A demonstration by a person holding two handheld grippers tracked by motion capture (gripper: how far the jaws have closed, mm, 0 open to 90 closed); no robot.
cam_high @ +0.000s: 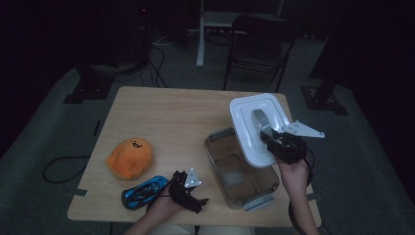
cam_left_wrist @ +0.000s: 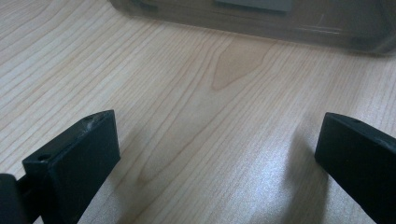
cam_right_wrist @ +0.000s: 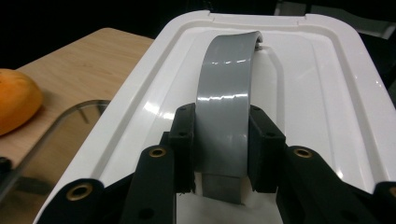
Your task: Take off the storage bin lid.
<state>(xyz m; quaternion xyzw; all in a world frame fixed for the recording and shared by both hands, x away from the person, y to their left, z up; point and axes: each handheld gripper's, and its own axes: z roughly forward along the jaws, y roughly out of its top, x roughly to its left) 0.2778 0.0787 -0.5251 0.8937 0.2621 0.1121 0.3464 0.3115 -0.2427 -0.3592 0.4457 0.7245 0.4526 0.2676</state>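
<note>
Left gripper (cam_high: 188, 188) rests on the table (cam_high: 161, 117), jaws apart, empty. Bin (cam_high: 240, 171) sits open mid-right. Right gripper (cam_high: 274, 139) clamps the lid's (cam_high: 247, 142) grey handle (cam_right_wrist: 226, 102); hold it level and clear the rim.

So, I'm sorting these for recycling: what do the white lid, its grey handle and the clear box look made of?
White lid: probably glossy moulded plastic, with bright reflections. Grey handle: a smooth, bent strap with a sheen, likely plastic. Clear box: tinted see-through plastic, it seems; the table shows through its walls.
</note>
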